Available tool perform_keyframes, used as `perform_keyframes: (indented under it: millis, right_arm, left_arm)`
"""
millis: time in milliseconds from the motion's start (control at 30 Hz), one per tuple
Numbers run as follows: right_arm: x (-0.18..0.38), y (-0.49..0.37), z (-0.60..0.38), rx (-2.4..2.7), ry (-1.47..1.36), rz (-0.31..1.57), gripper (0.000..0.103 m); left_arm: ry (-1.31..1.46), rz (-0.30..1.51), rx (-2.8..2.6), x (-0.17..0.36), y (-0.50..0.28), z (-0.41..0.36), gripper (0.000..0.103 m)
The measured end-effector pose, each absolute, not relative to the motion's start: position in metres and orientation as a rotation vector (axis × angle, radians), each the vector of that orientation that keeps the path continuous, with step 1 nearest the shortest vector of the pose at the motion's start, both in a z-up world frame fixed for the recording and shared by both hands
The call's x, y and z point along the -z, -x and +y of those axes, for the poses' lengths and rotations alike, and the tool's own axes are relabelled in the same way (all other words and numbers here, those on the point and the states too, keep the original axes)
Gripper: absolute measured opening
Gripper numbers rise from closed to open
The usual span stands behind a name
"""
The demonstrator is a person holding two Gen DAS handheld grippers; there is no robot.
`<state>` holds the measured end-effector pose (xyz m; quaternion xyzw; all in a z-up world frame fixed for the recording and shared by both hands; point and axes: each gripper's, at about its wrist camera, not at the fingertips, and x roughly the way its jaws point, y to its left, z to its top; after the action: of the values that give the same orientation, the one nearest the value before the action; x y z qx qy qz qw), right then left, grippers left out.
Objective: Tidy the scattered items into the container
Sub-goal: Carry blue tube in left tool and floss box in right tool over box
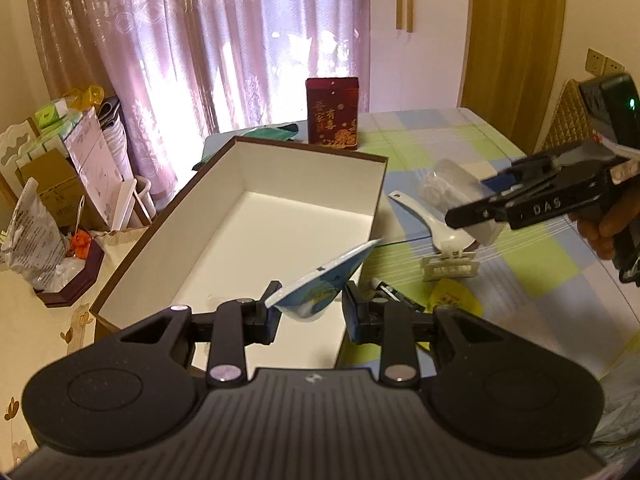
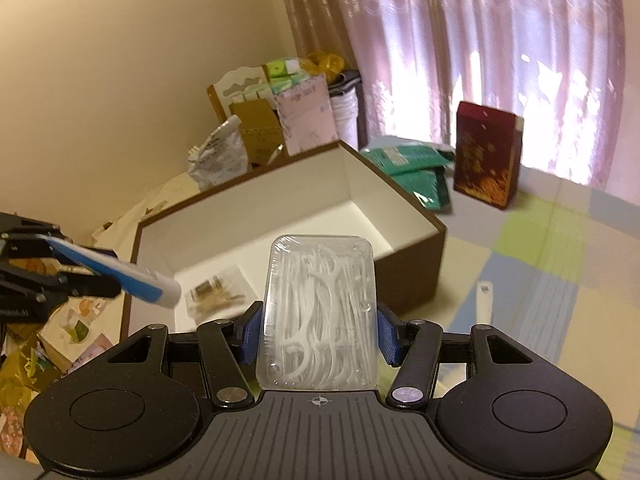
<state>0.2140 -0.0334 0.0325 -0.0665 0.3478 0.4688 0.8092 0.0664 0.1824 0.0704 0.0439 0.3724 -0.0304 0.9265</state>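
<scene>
My left gripper (image 1: 312, 302) is shut on a blue and white tube (image 1: 328, 276), which hangs over the near right corner of the open box (image 1: 304, 184). The box is brown outside and white inside. In the right wrist view, my right gripper (image 2: 320, 332) is shut on a clear case of white floss picks (image 2: 320, 304), just in front of the box (image 2: 280, 200). A small packet (image 2: 212, 294) lies inside. The tube (image 2: 132, 276) and left gripper (image 2: 60, 276) reach in from the left. The right gripper (image 1: 480, 196) also shows at the right of the left wrist view.
On the checked cloth right of the box lie a white spoon (image 1: 432, 220), a white hair clip (image 1: 450, 264), a yellow piece (image 1: 452, 298) and a dark item (image 1: 396, 294). A red tin (image 1: 332, 118) and green packets (image 2: 412, 168) stand behind. Clutter fills the left side.
</scene>
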Motion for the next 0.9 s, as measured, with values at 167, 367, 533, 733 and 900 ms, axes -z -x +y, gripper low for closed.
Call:
perform_keyframes:
  millis: [167,367,533,733,900]
  right_arm:
    - [-0.04,-0.219,-0.011,-1.028,0.153,0.712,0.059]
    - [-0.044,-0.227,0.011,-1.05,0.153,0.7,0.059]
    - [-0.044,-0.239,0.032,-1.063,0.157,0.705,0.059]
    - [-0.03,-0.254,0.059,-1.073,0.186,0.734,0.059]
    - [-0.011,-0.269,0.082,-1.077,0.211,0.777,0.059]
  left_arm:
    - [-0.084,0.778,0.059,-0.064,-0.068,0.196,0.027]
    - [-0.076,0.793,0.055,-0.057,-0.073,0.208,0.027]
    - [-0.066,0.811,0.055,-0.051,-0.078,0.218,0.027]
    - [-0.057,0.853,0.067,-0.039,-0.087,0.227,0.027]
    - [-0.057,0.903,0.103,-0.027,-0.097,0.233,0.027]
